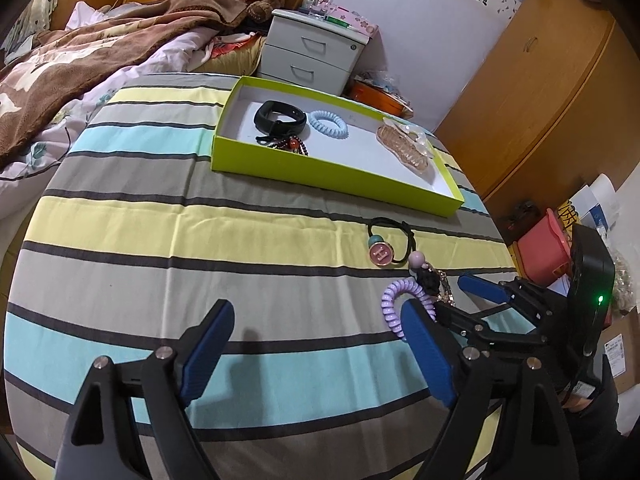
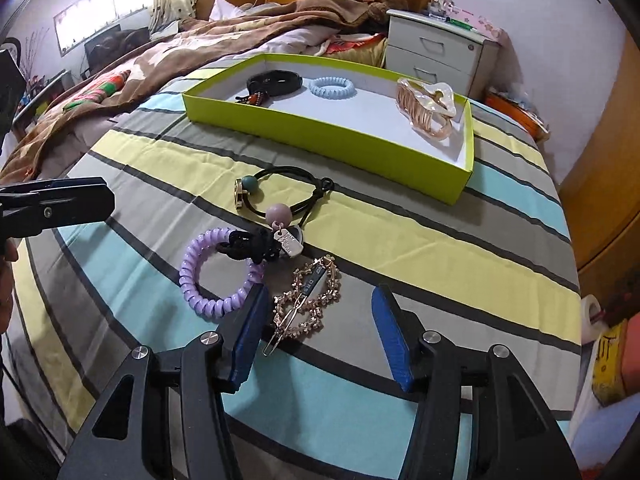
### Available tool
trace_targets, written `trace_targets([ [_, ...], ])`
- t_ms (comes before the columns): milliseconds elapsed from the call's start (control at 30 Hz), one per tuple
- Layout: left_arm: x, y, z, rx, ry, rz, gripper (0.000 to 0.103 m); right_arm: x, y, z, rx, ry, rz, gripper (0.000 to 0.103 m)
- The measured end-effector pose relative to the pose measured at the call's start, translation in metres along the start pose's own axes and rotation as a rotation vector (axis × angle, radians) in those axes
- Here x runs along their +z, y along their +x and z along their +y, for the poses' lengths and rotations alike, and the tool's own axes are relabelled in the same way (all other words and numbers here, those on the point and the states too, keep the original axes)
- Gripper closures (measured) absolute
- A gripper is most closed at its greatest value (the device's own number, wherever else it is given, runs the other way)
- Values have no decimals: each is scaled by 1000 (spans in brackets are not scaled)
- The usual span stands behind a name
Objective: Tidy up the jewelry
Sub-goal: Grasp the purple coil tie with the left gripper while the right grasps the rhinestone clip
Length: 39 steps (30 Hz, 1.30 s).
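Gold hair clip (image 2: 306, 304) lies flat on the striped bedsheet (image 2: 400, 240) near the bed's front edge, between the right claw (image 2: 320, 336) blades, not pinched; likely light, thin, stiff metal, slippery and low-lying, so best taken across its narrow middle bar. Just beside it a purple coil tie (image 2: 212, 276), soft and springy, touches a black charm tie (image 2: 280, 196); either could snag and drag along. Green box (image 2: 320, 132) sits further back toward the bed's right edge, already holding a watch band (image 2: 276, 80), blue coil (image 2: 331, 88) and claw clip (image 2: 424, 108). Right claw stands wide. Left claw (image 1: 316, 344) also wide, empty, over bare sheet. Right wrist view shows the gold clip whole; left wrist view mostly hides it behind the right claw (image 1: 440, 300), but shows the box interior from higher up.
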State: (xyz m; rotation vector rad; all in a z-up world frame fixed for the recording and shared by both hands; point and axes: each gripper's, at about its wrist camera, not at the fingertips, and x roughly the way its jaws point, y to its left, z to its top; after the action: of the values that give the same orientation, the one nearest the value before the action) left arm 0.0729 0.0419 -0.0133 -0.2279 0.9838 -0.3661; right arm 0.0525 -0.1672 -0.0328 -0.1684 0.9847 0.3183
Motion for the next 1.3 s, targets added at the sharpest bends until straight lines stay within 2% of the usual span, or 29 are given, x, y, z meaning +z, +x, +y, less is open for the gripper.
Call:
trace_targets([
  [133,-1,1,-1,-4,-2,8,16,-1,-1,-2,-15,27,-9,50],
  [200,-2,2,-3,-4,-1,11,16,-2,-3,-1,-20,27,-14,58],
  [267,-2,1,-3,-2,-1,11,16,-3,-5,-3,-26,38,-20,72],
  [333,-2,2,-4,0,-4,12,16,-4,-6,-8,-32,59,-27,76],
  [667,-5,13,-14,-12,10,47,16,-10,-12,-19,-15,104,-54,79],
  [1000,-6,29,-29,16,41,79,16,-18,-24,-33,0,151,-84,79],
  [1200,-1,42,-41,97,105,85,17,-20,-35,-39,9,181,-118,79],
  [1300,0,46,-49,129,143,87,21,-21,-41,-42,10,188,-133,79],
])
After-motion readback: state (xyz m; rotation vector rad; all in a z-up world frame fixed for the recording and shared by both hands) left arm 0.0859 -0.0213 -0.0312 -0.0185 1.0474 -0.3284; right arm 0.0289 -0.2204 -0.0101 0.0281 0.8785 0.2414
